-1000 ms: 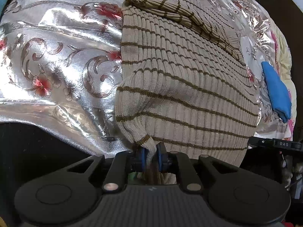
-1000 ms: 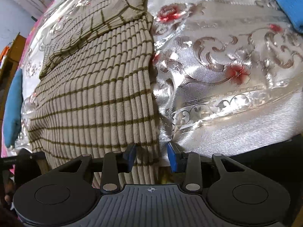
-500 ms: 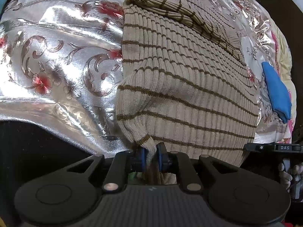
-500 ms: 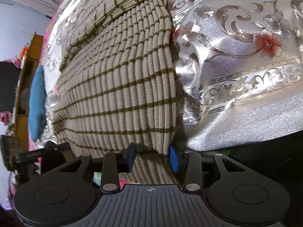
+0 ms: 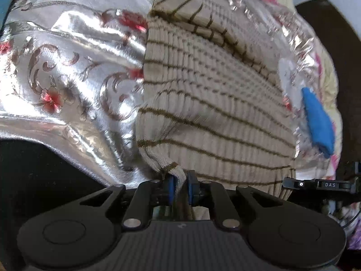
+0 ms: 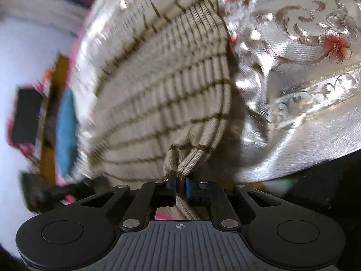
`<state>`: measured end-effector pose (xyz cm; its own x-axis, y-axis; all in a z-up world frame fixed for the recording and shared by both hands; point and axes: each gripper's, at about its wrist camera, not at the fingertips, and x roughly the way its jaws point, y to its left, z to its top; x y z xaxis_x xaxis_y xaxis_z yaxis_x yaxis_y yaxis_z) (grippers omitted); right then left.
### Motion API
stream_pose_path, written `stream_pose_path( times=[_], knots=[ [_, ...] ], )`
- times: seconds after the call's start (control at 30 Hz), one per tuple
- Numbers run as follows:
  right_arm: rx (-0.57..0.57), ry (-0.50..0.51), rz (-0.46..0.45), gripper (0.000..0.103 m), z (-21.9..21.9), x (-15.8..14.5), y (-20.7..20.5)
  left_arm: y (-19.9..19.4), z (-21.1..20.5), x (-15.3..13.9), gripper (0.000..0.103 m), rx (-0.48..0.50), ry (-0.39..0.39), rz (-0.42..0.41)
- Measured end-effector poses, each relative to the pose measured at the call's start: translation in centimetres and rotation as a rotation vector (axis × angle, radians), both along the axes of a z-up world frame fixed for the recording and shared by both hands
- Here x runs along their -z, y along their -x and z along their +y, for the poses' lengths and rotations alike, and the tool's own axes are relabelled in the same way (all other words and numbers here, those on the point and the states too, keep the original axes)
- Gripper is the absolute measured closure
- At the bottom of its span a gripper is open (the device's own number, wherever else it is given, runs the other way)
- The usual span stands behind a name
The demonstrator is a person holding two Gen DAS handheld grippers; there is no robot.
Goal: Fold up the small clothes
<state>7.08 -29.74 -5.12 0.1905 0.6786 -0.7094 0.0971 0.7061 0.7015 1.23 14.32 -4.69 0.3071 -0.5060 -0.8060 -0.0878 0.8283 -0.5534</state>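
Observation:
A beige ribbed sweater with thin brown stripes [image 5: 214, 103] lies on a shiny silver floral cloth [image 5: 67, 67], its near hem hanging over the table's front edge. My left gripper [image 5: 179, 186] is shut on the sweater's near left hem corner. My right gripper [image 6: 180, 188] is shut on the near right hem corner of the sweater [image 6: 171, 85], which bunches up between the jaws. The far part of the sweater is folded over itself. The right wrist view is blurred by motion.
A blue folded cloth [image 5: 318, 122] lies on the table beyond the sweater's right side; it also shows in the right wrist view [image 6: 66, 131]. The other gripper's body [image 5: 320, 184] shows at the right edge. The silver cloth [image 6: 304, 67] drapes over the front edge.
My right gripper has closed on the sweater's right hem corner and lifted it, bunching the fabric. My left gripper stays shut on the left corner and has risen slightly.

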Motion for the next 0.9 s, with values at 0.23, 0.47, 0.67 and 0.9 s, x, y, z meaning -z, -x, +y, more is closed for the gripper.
stream_pose_path(
  times=[0.23, 0.47, 0.67, 0.9],
  knots=[
    [0.187, -0.247, -0.157, 0.096, -1.2, -3.8, -1.4, -1.2, 1.5, -2.8, 0.088, -0.074, 0.159, -0.082],
    [0.298, -0.312, -0.333, 0.096, -2.0, -7.5, -8.8, -7.3, 3.5, -6.4, 0.089, -0.189, 0.313, -0.236],
    [0.426, -0.284, -0.343, 0.096, -3.3, -5.9, -15.8, -15.8, 3.9, -6.3, 0.089, -0.254, 0.298, -0.316],
    [0.493, -0.172, -0.231, 0.096, -2.0, -0.1, -21.7, -21.9, 3.4, -1.6, 0.089, -0.333, 0.202, -0.267]
  ],
)
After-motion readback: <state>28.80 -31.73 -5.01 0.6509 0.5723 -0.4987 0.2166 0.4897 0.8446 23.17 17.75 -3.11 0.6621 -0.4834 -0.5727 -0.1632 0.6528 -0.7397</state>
